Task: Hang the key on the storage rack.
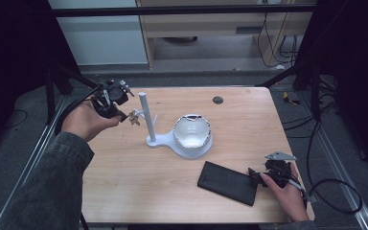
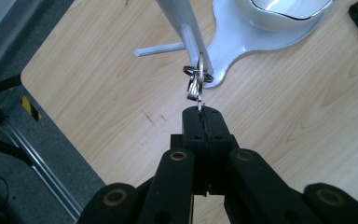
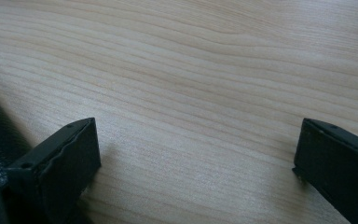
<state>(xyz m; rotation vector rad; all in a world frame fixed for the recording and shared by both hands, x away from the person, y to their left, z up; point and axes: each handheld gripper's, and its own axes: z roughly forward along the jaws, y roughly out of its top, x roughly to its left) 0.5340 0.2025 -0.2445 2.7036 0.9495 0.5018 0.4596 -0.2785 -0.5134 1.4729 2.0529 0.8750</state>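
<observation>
My left gripper (image 1: 122, 116) is shut on a key of a small bunch of keys (image 1: 134, 117), just left of the white stand's post (image 1: 143, 112). In the left gripper view the jaws (image 2: 200, 113) pinch the key blade, and the key ring (image 2: 198, 75) sits at the tip of one of the stand's pegs (image 2: 192, 44); I cannot tell whether it is hooked over it. A white bowl (image 1: 192, 131) rests on the stand's base (image 1: 159, 141). My right gripper (image 1: 254, 174) stands open low over bare wood (image 3: 196, 135), beside a flat black case (image 1: 227, 182).
The wooden table (image 1: 124, 182) has a small dark round hole cover (image 1: 217, 100) near its far edge. A second peg (image 2: 161, 49) juts sideways from the post. Metal frame rails run along both sides of the table, with cables on the floor at right.
</observation>
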